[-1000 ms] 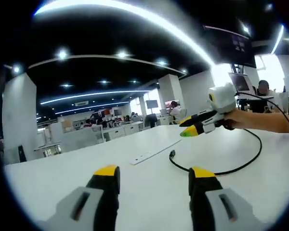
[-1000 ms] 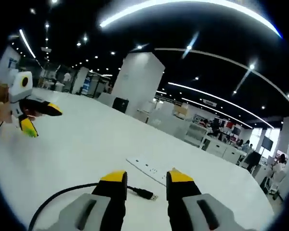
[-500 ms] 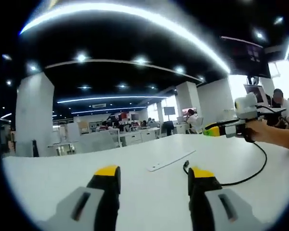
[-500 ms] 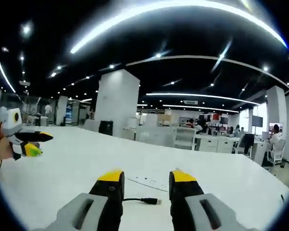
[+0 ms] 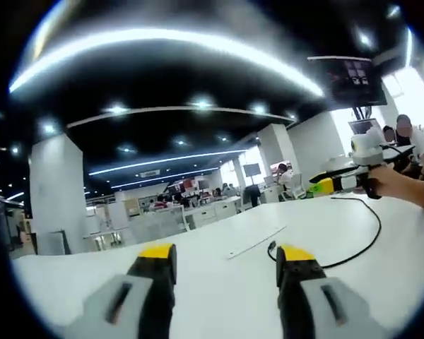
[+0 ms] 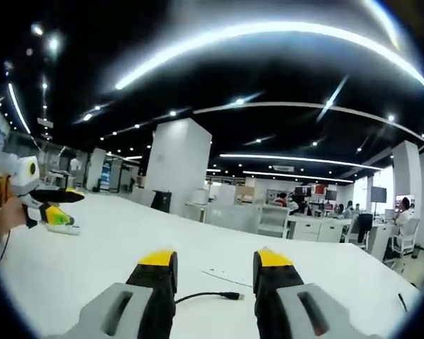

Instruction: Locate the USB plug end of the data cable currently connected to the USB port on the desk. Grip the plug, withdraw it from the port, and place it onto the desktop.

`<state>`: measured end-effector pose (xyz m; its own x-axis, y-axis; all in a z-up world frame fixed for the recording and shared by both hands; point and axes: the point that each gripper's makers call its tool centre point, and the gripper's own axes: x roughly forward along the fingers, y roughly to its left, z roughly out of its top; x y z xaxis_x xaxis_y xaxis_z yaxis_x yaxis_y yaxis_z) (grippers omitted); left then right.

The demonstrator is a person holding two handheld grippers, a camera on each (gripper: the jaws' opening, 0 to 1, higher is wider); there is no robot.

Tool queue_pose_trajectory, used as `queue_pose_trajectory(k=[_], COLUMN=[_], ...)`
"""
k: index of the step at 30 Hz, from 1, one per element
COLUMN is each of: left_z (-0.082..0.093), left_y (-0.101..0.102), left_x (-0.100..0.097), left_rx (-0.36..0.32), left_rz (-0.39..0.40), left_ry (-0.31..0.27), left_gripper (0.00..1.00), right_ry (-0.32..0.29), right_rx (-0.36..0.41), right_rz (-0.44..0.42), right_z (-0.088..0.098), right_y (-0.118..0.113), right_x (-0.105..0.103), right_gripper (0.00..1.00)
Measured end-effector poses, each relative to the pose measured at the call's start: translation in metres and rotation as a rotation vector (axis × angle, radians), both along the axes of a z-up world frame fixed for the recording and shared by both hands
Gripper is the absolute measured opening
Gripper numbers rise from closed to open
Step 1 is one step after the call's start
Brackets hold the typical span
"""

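Observation:
A black data cable point(image 5: 364, 239) lies in a curve on the white desk point(image 5: 198, 282). Its USB plug point(image 5: 271, 247) rests free on the desktop, beside a flat white port strip point(image 5: 254, 242). My left gripper point(image 5: 226, 254) is open above the near desk with nothing between its yellow tips. A hand holds my right gripper point(image 5: 324, 186) up at the far right. In the right gripper view, the right gripper point(image 6: 216, 260) is open, and the plug point(image 6: 233, 296) lies on the desk between and beyond its jaws. The strip point(image 6: 225, 276) is faint behind it. The left gripper point(image 6: 53, 205) hangs at the far left.
The desk is wide and white. Beyond it are office desks, chairs, white pillars point(image 6: 177, 166) and seated people point(image 5: 410, 138). A monitor point(image 5: 348, 70) hangs at the upper right of the left gripper view. A person's forearm point(image 5: 410, 189) reaches in from the right.
Both cameras have tilted up and drawn back, so more ceiling shows. The right gripper has moved up and away from the plug. Cable and plug stay on the desk.

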<state>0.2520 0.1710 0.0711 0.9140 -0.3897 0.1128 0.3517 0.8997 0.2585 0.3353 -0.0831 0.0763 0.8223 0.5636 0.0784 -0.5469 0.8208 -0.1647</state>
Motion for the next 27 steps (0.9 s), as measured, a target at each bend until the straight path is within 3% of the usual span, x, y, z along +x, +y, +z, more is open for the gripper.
queue_pose_trajectory(k=[4, 9, 16, 19, 23, 27], left_z=[0.006, 0.005, -0.009, -0.011, -0.008, -0.008], left_y=[0.01, 0.018, 0.026, 0.029, 0.033, 0.035], left_x=[-0.016, -0.035, -0.067, -0.076, -0.09, -0.096], left_rx=[-0.035, -0.092, -0.109, -0.1, -0.064, -0.054], left_rz=[0.016, 0.028, 0.082, 0.102, 0.141, 0.167], left_ry=[-0.034, -0.029, -0.015, -0.026, -0.073, -0.08], left_gripper=[0.57, 0.57, 0.57, 0.57, 0.57, 0.58], right_ry=[-0.03, -0.066, -0.005, -0.012, -0.019, -0.004], right_rx=[0.006, 0.048, 0.09, 0.089, 0.09, 0.105], right_rz=[-0.014, -0.055, -0.058, -0.061, -0.074, -0.073], right_z=[0.009, 0.013, -0.002, -0.008, -0.018, -0.027], right_y=[-0.014, -0.034, -0.044, -0.044, -0.044, -0.041], right_x=[-0.019, -0.046, -0.089, -0.102, -0.114, -0.119], right_gripper=[0.44, 0.43, 0.44, 0.45, 0.44, 0.44])
